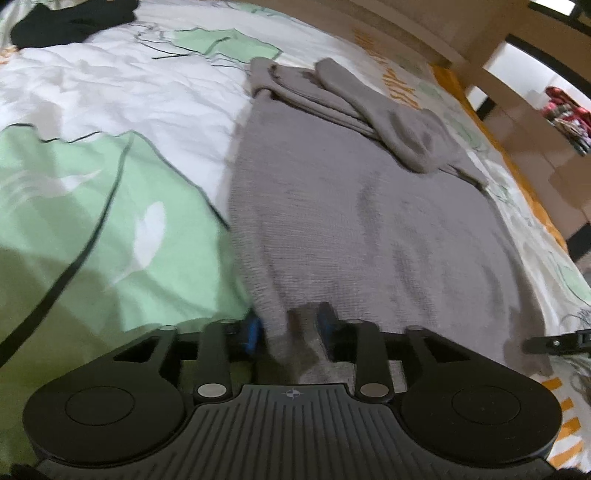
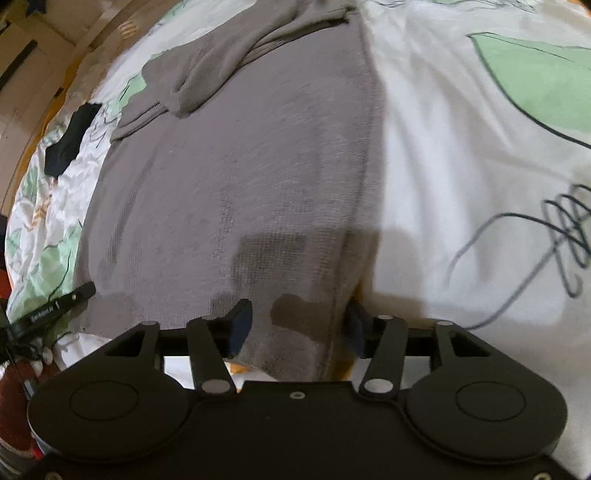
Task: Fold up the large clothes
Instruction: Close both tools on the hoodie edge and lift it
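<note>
A grey knit sweater [image 1: 351, 221] lies flat on the bed, its sleeves [image 1: 369, 107] folded across the far end. In the left wrist view my left gripper [image 1: 289, 328] stands open over the sweater's near left corner, a fold of the hem rising loosely between the blue pads [image 1: 253, 334]. In the right wrist view the sweater [image 2: 240, 166] spreads ahead, and my right gripper [image 2: 298, 326] is open over its near right corner. The hem lies between the wide-apart pads [image 2: 240, 325], which do not press it.
The bed cover [image 1: 110, 110] is white with green leaf prints and rumpled on both sides [image 2: 461, 147]. A black garment [image 1: 74, 22] lies at the far left of the bed. Wooden furniture [image 1: 498, 62] stands past the bed's right edge.
</note>
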